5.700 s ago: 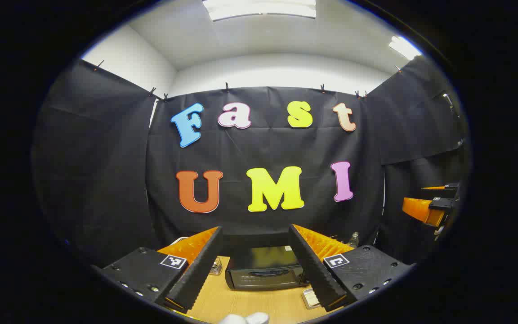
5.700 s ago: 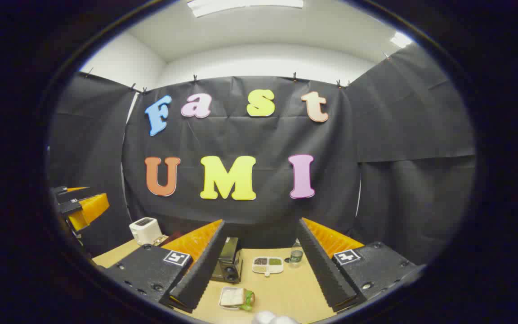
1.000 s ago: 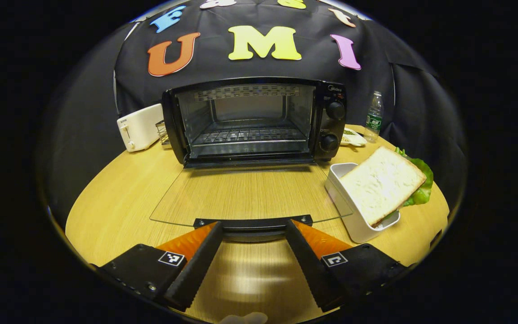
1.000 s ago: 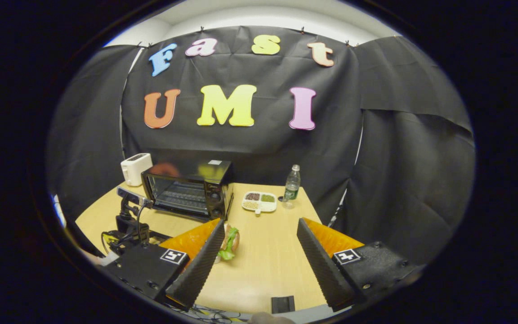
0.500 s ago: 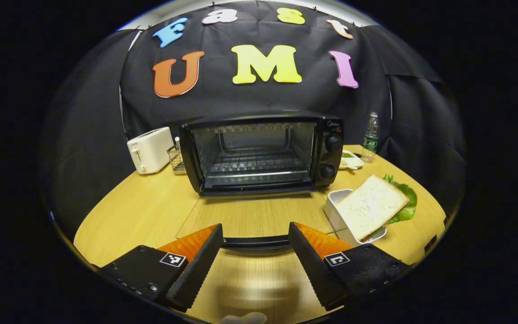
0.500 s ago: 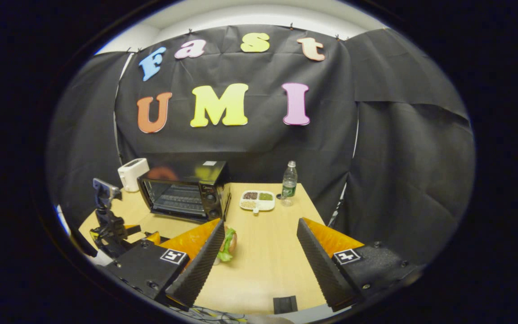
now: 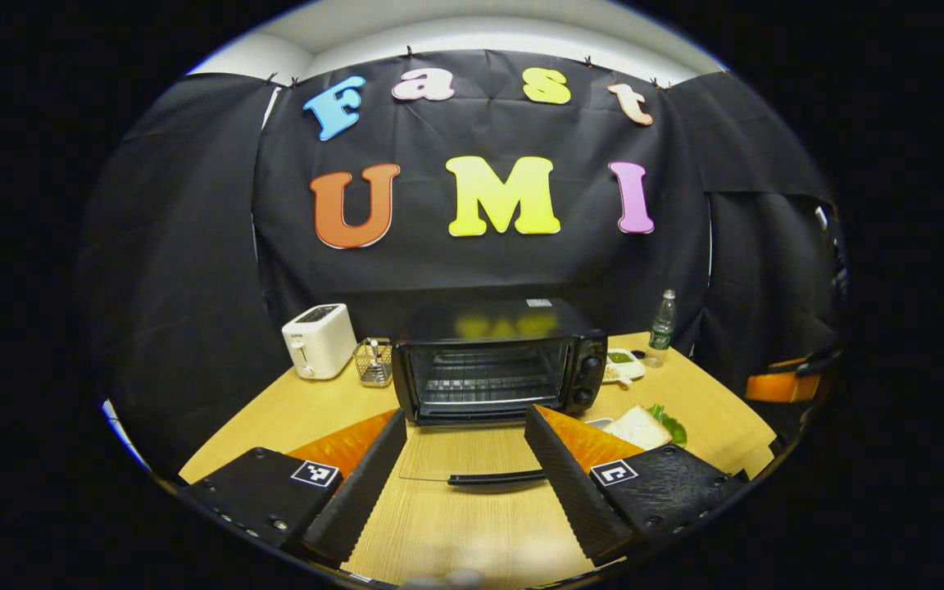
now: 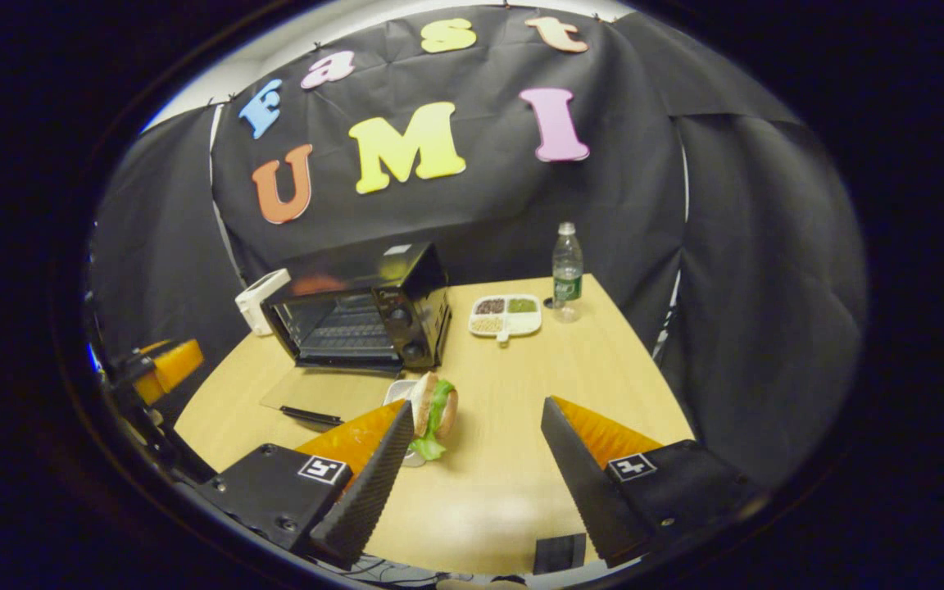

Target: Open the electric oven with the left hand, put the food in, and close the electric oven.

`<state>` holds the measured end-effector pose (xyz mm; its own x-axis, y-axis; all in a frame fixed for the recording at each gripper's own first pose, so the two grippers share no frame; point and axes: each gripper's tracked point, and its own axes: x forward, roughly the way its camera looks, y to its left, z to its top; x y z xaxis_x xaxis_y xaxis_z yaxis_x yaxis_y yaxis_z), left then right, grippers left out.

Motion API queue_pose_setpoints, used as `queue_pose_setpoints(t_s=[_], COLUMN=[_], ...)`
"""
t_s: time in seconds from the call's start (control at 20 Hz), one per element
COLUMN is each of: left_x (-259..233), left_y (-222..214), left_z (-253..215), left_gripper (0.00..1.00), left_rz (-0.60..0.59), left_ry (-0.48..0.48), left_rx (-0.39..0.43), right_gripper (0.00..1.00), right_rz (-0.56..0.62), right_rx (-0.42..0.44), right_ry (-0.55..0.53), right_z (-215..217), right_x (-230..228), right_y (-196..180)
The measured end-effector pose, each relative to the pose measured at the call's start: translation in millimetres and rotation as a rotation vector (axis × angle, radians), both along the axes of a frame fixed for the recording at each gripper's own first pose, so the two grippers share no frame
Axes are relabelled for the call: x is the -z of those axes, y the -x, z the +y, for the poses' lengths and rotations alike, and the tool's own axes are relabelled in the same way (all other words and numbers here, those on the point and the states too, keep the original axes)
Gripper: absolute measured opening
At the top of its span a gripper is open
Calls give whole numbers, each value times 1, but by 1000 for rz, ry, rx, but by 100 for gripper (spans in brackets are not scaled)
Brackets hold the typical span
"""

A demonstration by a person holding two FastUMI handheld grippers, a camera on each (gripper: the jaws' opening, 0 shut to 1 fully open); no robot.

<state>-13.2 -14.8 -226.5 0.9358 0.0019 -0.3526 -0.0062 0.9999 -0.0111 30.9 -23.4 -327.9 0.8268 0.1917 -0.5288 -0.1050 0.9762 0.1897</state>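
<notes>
While you held the left gripper [image 7: 464, 483] back from the electric oven [image 7: 498, 360], the left gripper view showed its two fingers spread wide with nothing between them but bare wooden table [image 7: 308, 410]. The oven stood with its glass door [image 7: 464, 455] dropped flat onto the table in front of it, the door's black handle [image 7: 495, 478] lying between your fingertips but apart from them. Inside the oven the wire rack [image 7: 484, 383] was bare. To the oven's left stood a small wire basket [image 7: 374, 363] and, beyond that, a white toaster [image 7: 319, 341]. To the oven's right sat a water bottle [image 7: 663, 317] and a divided snack dish [image 7: 624, 363]. The sandwich [image 7: 644, 426], bread with green lettuce, leaned in a white tray just right of the open door, partly hidden behind your right-hand finger.

As the right gripper view had it, your right gripper [image 8: 472, 475] was also wide open and held nothing. The sandwich [image 8: 433, 414] stood on edge in front of the oven [image 8: 361, 307], just beside the gripper's left finger [image 8: 367, 483]; whether it touched the finger I could not tell. The door [image 8: 316, 393] lay flat before the oven. The dish [image 8: 506, 315] and bottle [image 8: 567, 262] sat to the oven's right, the toaster [image 8: 259, 300] behind its left side.
</notes>
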Motion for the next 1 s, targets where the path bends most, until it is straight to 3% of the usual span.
queue_pose_setpoints(t_s=[0.05,0.2,0.25,0.3,0.55,0.75,0.8,0.85,0.9,0.95,1.0], left_x=[-11,-43,-48,-53,-59,-58,-57,-57,-56,-56,-54], left_y=[3,7,7,7,3,0,-1,-4,-5,-5,-5], left_z=[-3,-17,-21,-23,-36,-40,-40,-41,-41,-43,-43], left_gripper=[95,96,95,96,95,95,96,96,96,96,95], left_rz=[-10,-44,-52,-52,-39,-13,-8,-4,1,6,14], left_ry=[10,17,15,12,-18,-42,-52,-64,-68,-70,-71], left_rx=[-10,-36,-48,-61,-121,-176,-181,-190,-192,-195,-195], right_gripper=[100,94,99,93,92,82,84,72,69,56,55], right_rz=[30,128,161,191,318,406,423,457,489,514,524], right_rx=[-31,-127,-153,-172,-292,-335,-350,-366,-374,-371,-368], right_ry=[-24,-112,-144,-166,-273,-342,-375,-409,-452,-483,-509], right_z=[6,26,32,38,64,70,74,77,83,85,85], right_x=[13,46,56,63,93,109,108,108,110,112,112], right_y=[-6,-27,-33,-41,-74,-89,-91,-90,-89,-90,-92])
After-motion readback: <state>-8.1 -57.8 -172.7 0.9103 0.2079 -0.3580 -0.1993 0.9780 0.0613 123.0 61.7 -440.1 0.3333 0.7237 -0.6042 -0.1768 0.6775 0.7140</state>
